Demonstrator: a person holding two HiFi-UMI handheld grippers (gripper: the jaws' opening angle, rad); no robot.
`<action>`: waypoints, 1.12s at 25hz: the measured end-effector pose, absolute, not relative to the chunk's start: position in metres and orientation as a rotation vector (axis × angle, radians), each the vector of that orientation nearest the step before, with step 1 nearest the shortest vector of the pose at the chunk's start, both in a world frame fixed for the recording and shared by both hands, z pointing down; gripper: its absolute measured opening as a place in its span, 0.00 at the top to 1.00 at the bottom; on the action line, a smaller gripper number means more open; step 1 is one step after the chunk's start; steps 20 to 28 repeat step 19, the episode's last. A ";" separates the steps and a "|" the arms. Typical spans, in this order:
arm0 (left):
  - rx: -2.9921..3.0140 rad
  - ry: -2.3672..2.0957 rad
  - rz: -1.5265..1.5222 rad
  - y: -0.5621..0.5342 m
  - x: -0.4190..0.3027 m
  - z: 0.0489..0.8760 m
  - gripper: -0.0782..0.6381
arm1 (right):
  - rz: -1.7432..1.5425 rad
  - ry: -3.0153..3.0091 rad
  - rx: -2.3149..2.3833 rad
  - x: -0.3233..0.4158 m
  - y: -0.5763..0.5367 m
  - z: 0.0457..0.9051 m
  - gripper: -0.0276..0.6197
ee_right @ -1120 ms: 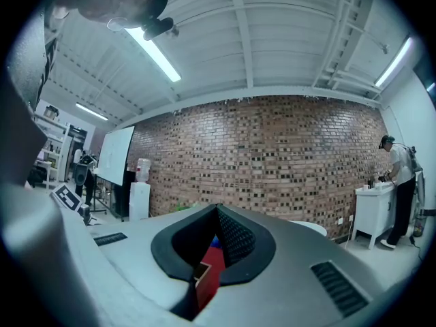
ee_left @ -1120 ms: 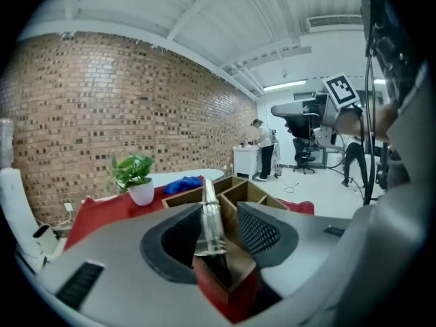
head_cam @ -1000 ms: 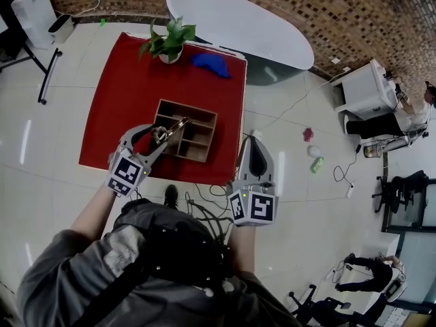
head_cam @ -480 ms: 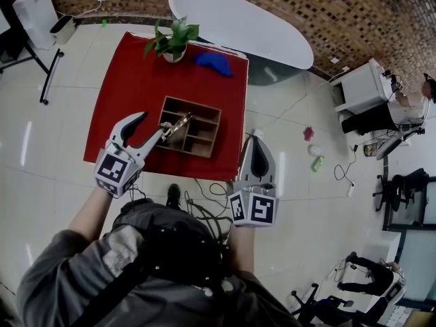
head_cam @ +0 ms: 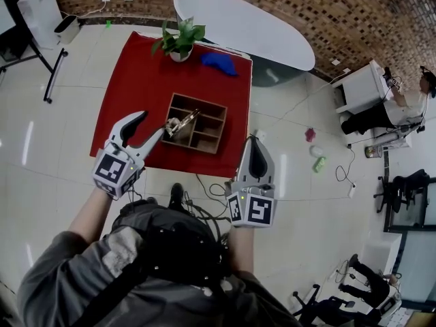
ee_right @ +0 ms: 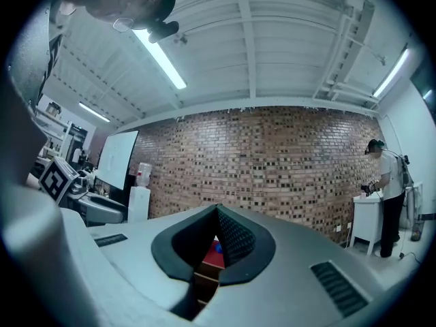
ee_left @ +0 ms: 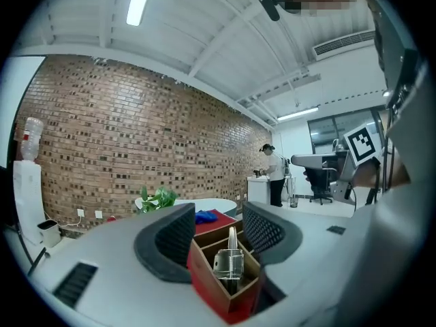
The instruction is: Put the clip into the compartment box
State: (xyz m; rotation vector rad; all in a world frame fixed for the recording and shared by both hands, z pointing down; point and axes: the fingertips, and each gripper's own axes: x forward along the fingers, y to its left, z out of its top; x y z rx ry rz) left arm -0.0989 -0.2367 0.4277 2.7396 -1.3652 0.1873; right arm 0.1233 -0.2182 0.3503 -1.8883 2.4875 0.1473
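Rm: brick wall (head_cam: 354,19), tiled floor (head_cam: 41,148). Red surface (head_cam: 129,80) w/ plant (head_cam: 178,38), blue cloth (head_cam: 218,62). Box (head_cam: 203,101) near its front edge. L gripper (head_cam: 151,125): fingers apart, empty. R gripper (head_cam: 253,142): fingers together. Clip (head_cam: 178,123): in box compartment nearest L fingers, just past tips, not touching.

The clip (ee_left: 229,264) is bright polished metal that catches the light. The compartment box (head_cam: 201,101) is plain brown wood, matt and unvarnished in look. Under it, the surface (head_cam: 136,87) is covered in flat red cloth with no sheen. The left tool (ee_left: 221,234) has a smooth, matt grey plastic shell and dark pads (ee_left: 174,237) with a fine grid texture. The floor (head_cam: 41,148) is pale glossy tile, and the wall (ee_left: 102,148) is rough brick.
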 end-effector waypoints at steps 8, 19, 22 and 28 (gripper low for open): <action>2.739 -1.415 0.076 -0.207 -0.116 0.399 0.57 | 0.142 2.517 -1.874 0.105 -0.195 0.351 0.93; 2.764 -1.335 0.094 -0.190 -0.123 0.401 0.57 | 0.142 2.512 -1.919 0.095 -0.176 0.353 0.93; 2.764 -1.335 0.094 -0.190 -0.123 0.401 0.57 | 0.142 2.512 -1.919 0.095 -0.176 0.353 0.93; 2.764 -1.335 0.094 -0.190 -0.123 0.401 0.57 | 0.142 2.512 -1.919 0.095 -0.176 0.353 0.93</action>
